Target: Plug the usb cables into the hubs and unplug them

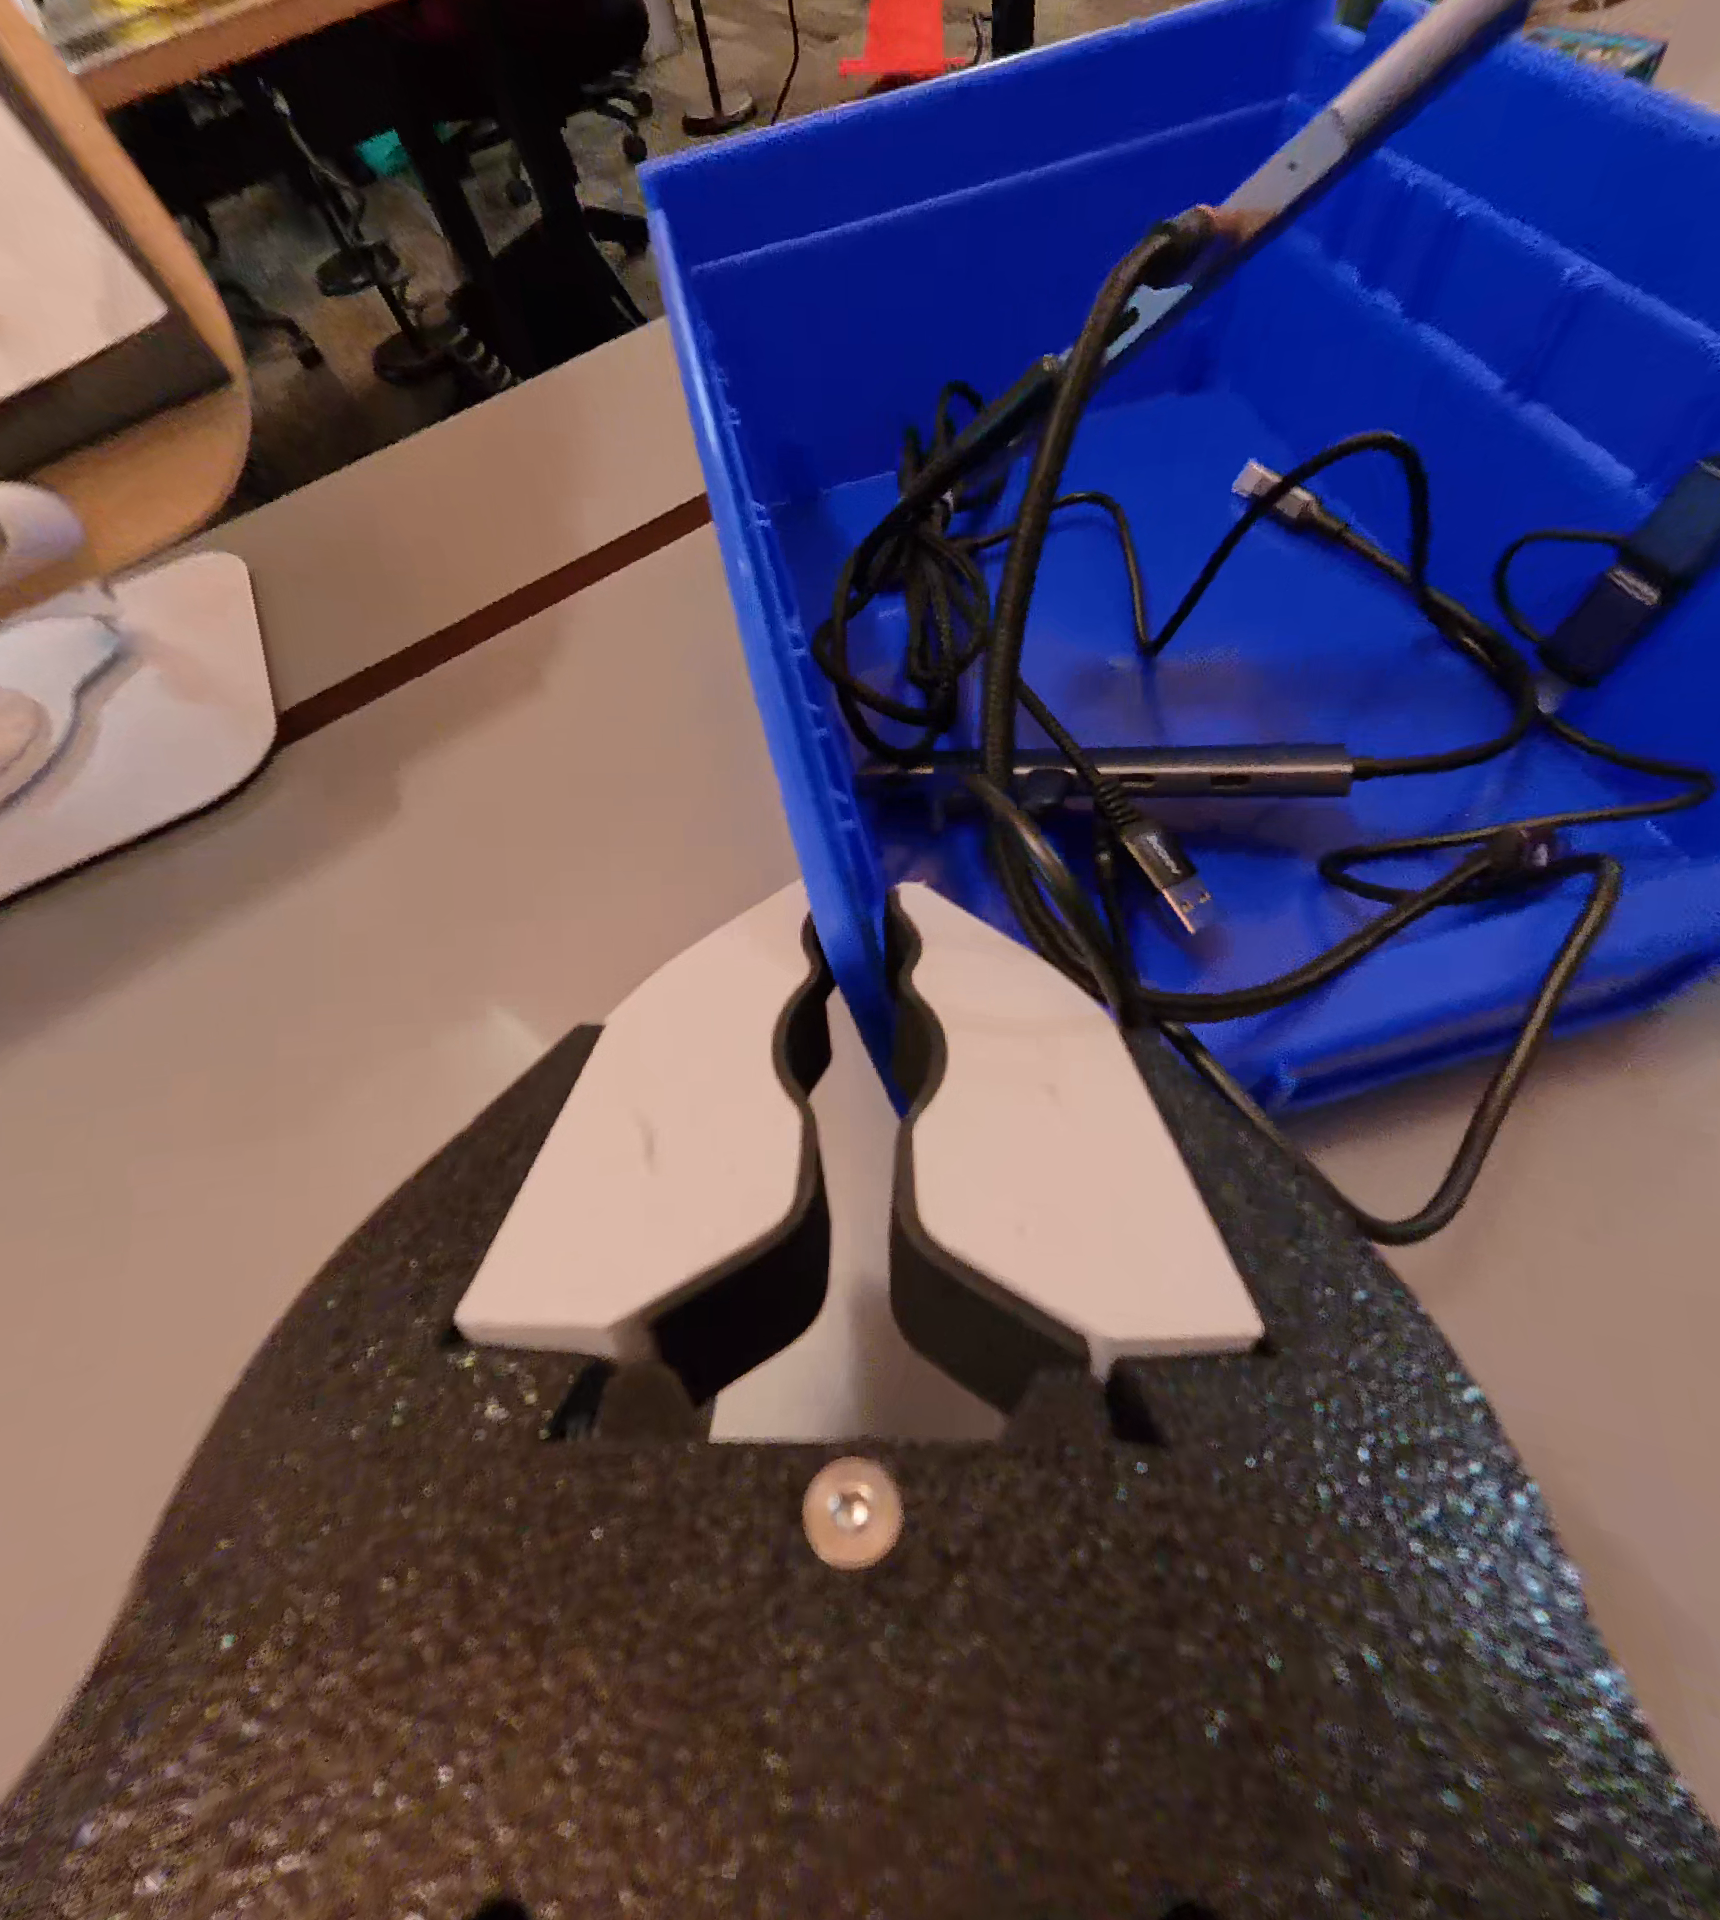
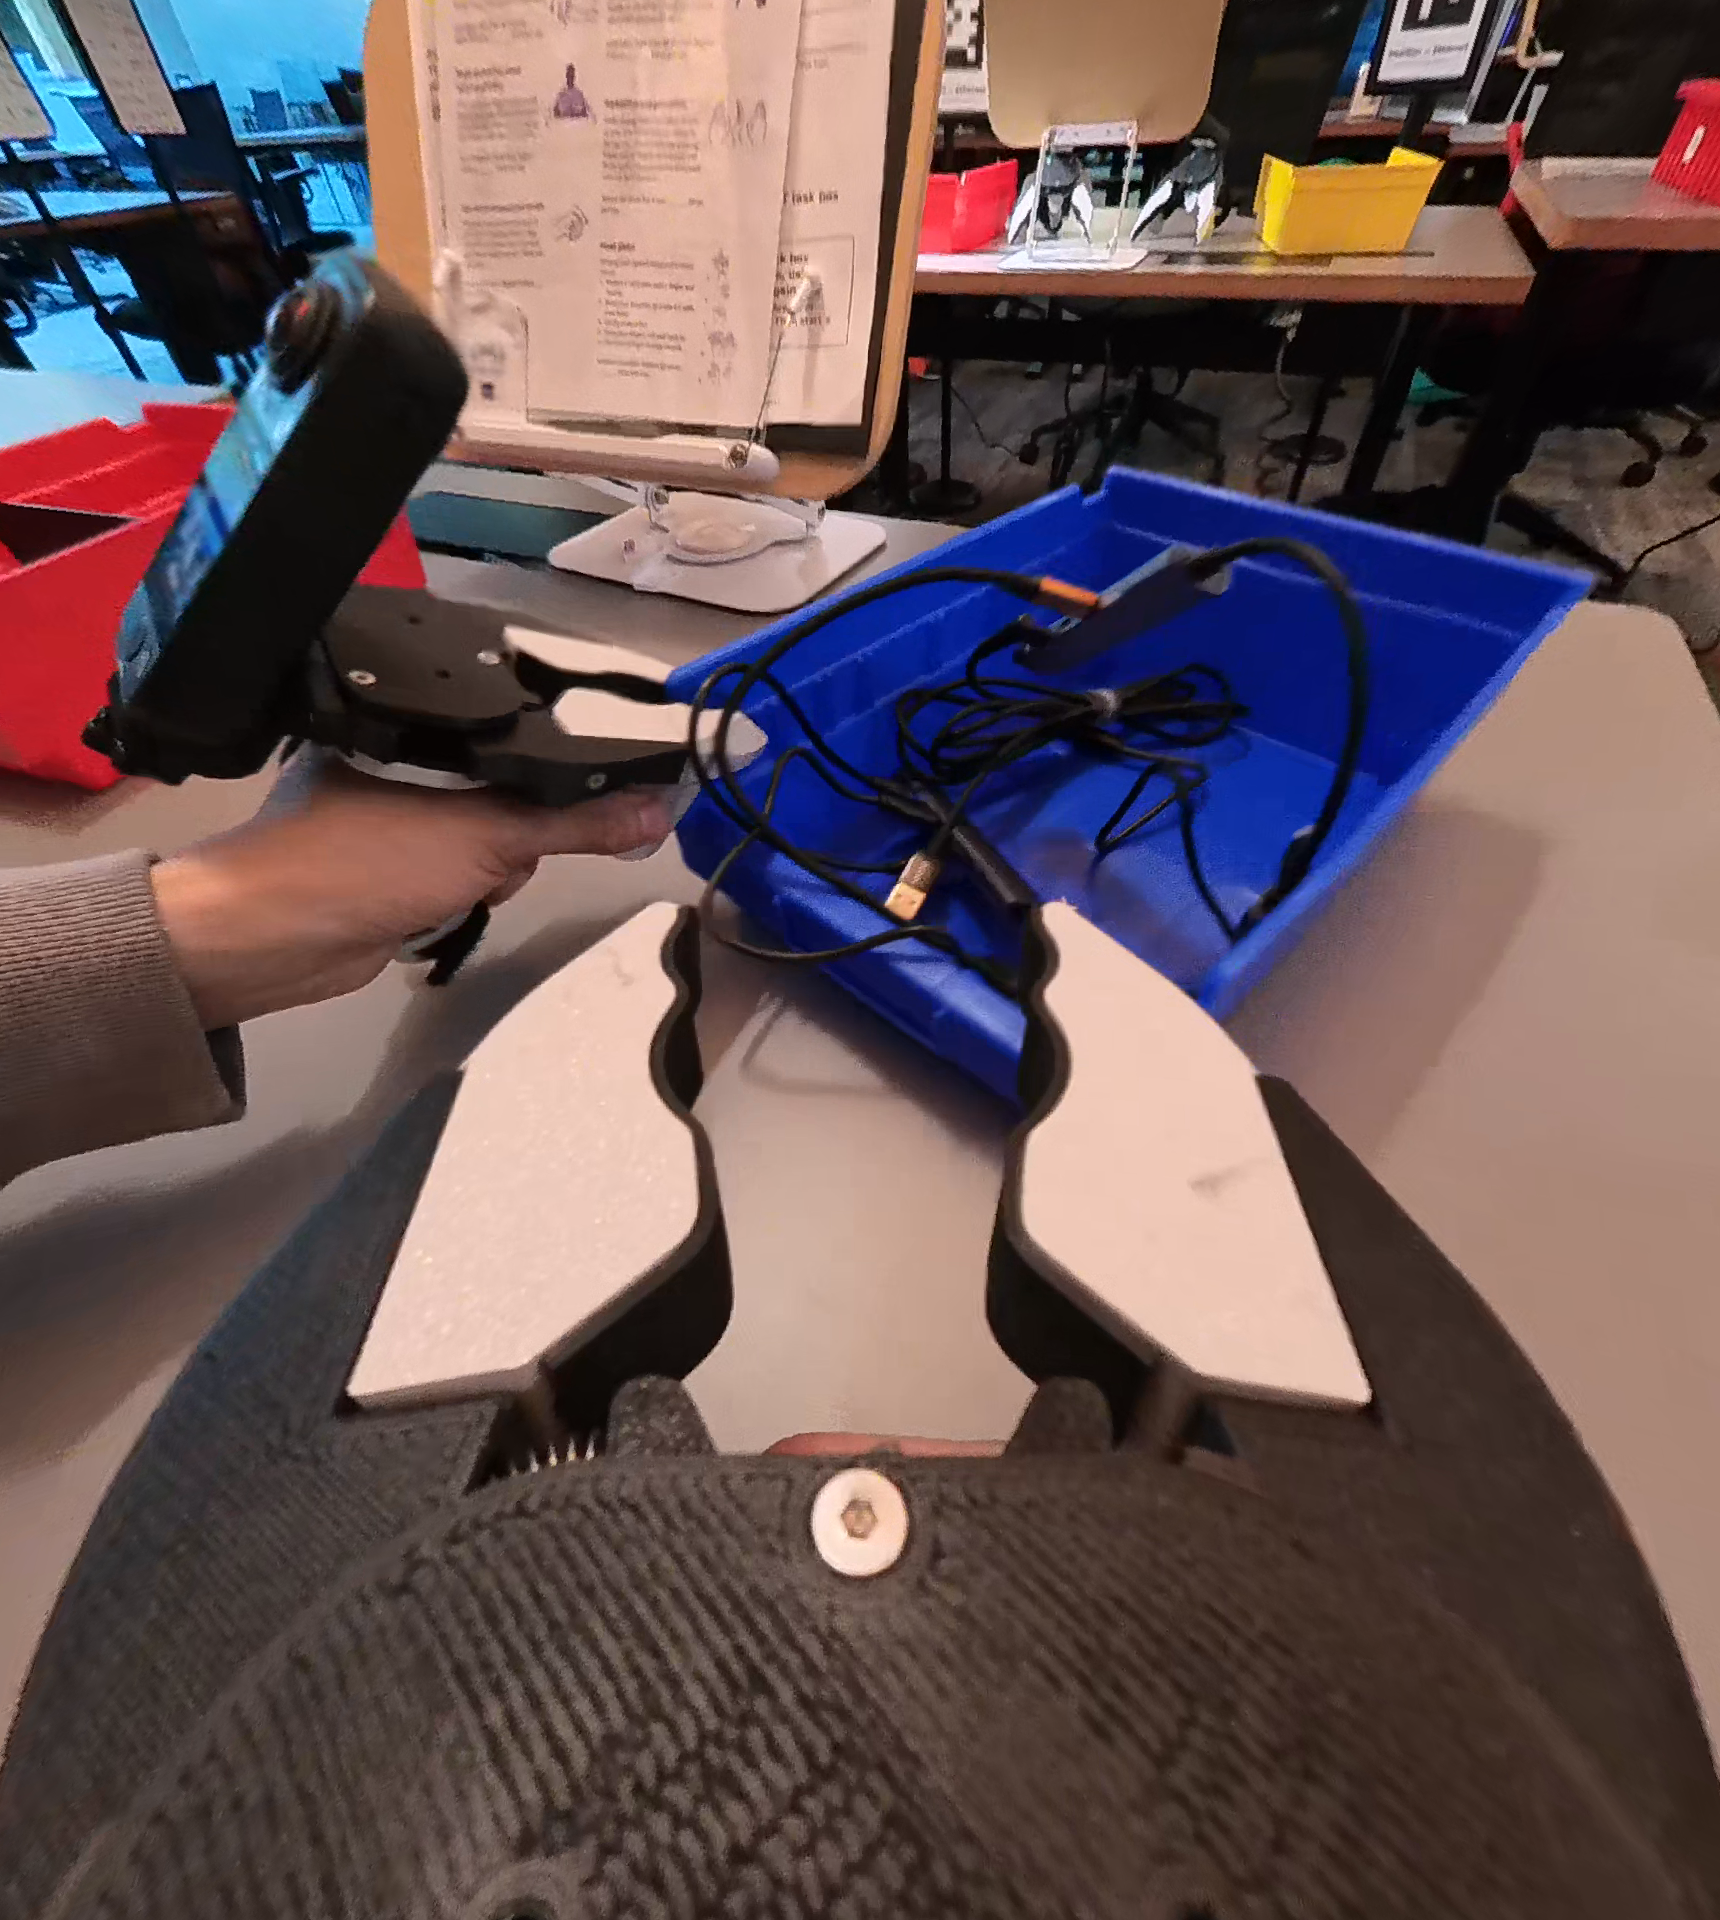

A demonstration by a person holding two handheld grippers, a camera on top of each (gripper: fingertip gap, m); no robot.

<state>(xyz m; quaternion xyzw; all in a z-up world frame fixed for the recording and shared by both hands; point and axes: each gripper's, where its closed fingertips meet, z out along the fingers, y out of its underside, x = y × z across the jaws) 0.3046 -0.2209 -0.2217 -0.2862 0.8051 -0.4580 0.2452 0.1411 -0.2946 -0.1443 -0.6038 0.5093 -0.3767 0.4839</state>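
Grips the left-hand wall of the blue bin (image 1: 1458, 260) with the left gripper (image 1: 856, 935), fingertips drawn close together and the wall's upper edge pinched between them. From the right wrist view, shows that same gripper at the bin's left corner, carried by a hand (image 2: 368, 894) in a grey-brown sleeve. Holds the right gripper (image 2: 861, 925) spread wide apart and clamped on nothing, above the grey worktop (image 2: 1510, 1039), with its tips just at the bin's near wall. Finds the bin standing toward the far middle of the worktop, set at an angle to its edges. Inside the bin, keeps a tangle of black cables (image 1: 939, 623) over the floor, with one loop hanging over the near wall and down onto the worktop. Leaves a USB-A plug (image 1: 1183, 904) free, its metal end bare and pointing toward the near wall, plugged into nothing. Lays a slim grey hub (image 1: 1230, 774) flat on the bin floor just behind that plug, crossed by a braided cable. Props a second hub (image 1: 1355, 114) up at a slant over the far part of the bin, with cables attached at its ends. Sets a dark adapter (image 1: 1656, 561) against the bin's right side. Beyond the bin, places a red bin (image 2: 4, 623) at the worktop's far-left corner and a document stand (image 2: 648, 208) with printed sheets along the far edge.
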